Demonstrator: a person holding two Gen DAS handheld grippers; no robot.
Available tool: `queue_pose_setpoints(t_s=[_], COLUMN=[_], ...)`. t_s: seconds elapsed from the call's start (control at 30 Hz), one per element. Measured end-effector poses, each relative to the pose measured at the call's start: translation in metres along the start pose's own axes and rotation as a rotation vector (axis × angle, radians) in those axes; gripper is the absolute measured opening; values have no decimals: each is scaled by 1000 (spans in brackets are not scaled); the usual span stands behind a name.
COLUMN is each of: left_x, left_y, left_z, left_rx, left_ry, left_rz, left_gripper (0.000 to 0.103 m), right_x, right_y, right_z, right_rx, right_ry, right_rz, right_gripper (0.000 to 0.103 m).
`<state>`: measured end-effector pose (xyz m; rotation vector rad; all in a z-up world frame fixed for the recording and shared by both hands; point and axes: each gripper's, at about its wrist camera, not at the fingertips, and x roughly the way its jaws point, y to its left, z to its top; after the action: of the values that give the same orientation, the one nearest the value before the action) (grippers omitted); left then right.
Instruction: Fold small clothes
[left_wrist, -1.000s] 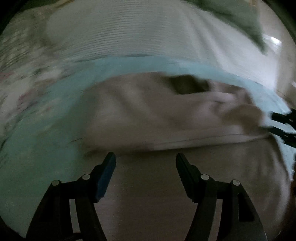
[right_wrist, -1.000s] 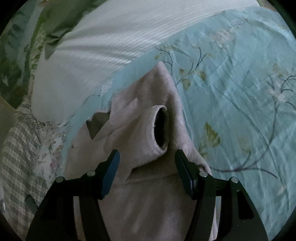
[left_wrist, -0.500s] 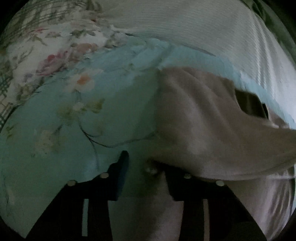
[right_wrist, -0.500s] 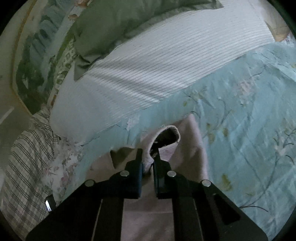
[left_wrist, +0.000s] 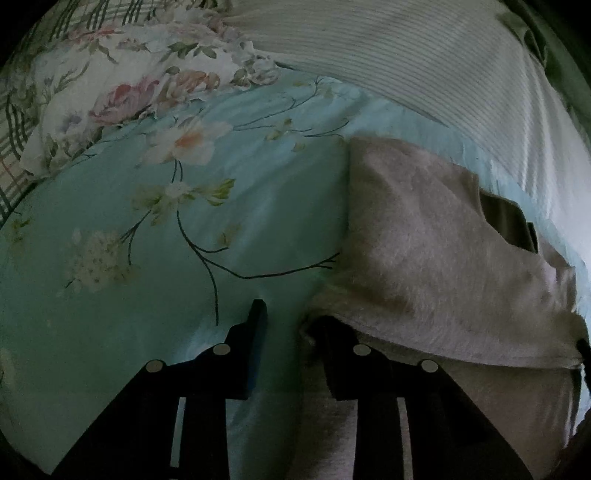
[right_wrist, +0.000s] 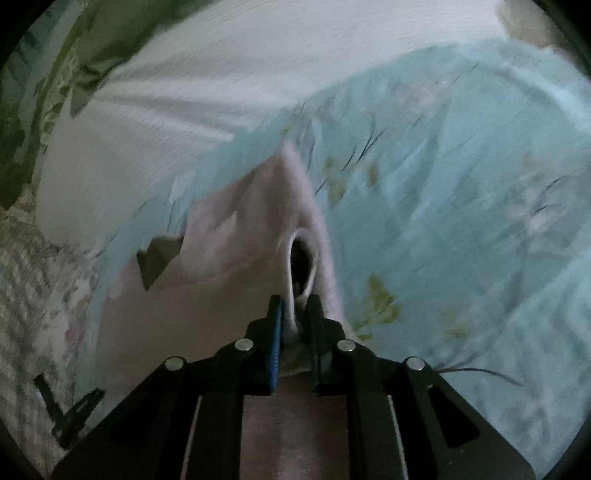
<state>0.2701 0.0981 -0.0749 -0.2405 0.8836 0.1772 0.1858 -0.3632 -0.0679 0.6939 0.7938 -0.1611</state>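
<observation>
A small pinkish-beige fleece garment (left_wrist: 436, 251) lies spread on the bed, on a pale blue floral sheet (left_wrist: 147, 266), just below a white ribbed blanket (left_wrist: 406, 59) and a rose-print pillow (left_wrist: 122, 85) off to the side.

The right claw (right_wrist: 295, 314) is pinched on the rim of a sleeve cuff (right_wrist: 301, 258); its jaws have just been drawing in, and the cloth is caught between them. The left claw (left_wrist: 291, 325) has also just been narrowing at the garment's opposite edge. One finger is buried under the folded fabric, the other stands over bare sheet, and in this dim view I cannot tell whether it truly grips the cloth.

The piece looks light, soft and floppy, with a fuzzy nap that should give the pads good purchase. It will sag and drape rather than hold a line, so I'd judge it best taken at firm edges, cuff and hem or side seam, and kept taut between both hands. A thin single layer may slip free if pulled hard.
</observation>
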Motion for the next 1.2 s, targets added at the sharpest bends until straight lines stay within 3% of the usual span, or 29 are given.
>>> queue_pose_setpoints(t_s=[0.07, 0.13, 0.2, 0.27, 0.37, 0.4, 0.43, 0.5, 0.53, 0.77, 0.9, 1.07, 1.2], left_x=[1, 1, 2, 2, 2, 2, 3, 4, 4, -8, -26, -57, -81], left_y=[1, 1, -2, -4, -4, -2, 0, 2, 2, -1, 2, 14, 22], left_z=[0, 0, 0, -1, -1, 0, 0, 2, 2, -2, -19, -46, -78], left_rx=[-4, -2, 12, 20, 19, 15, 9, 1, -1, 30, 61, 114, 183], left_ry=[1, 2, -3, -6, -5, -3, 0, 6, 8, 28, 49, 78, 99], left_rz=[-2, 2, 18, 30, 28, 22, 15, 6, 4, 13, -20, -77, -82], left_gripper=[30, 30, 31, 31, 31, 32, 32, 33, 34, 34, 33, 32, 33], right_x=[-19, -33, -26, -5, 27, 34, 35, 27, 18, -36, -60, -83, -101], right_y=[6, 17, 34, 44, 38, 27, 16, 10, 10, 7, 7, 3, 0], right_z=[2, 3, 2, -3, -10, -11, -10, -7, -6, -11, -33, -67, -104], right_rx=[-20, -46, -101, -130, -146, -126, -90, -62, -70, -79, -98, -121, -181], right_ry=[-81, -133, -92, 8, 107, 122, 124, 113, 96, 62, 83, 124, 175], right_rz=[-33, -9, 57, 120, 13, -14, 6, 10, -2, 30, 43, 58, 9], right_gripper=[15, 15, 15, 15, 15, 9, 3, 3, 7, 10, 39, 40, 40])
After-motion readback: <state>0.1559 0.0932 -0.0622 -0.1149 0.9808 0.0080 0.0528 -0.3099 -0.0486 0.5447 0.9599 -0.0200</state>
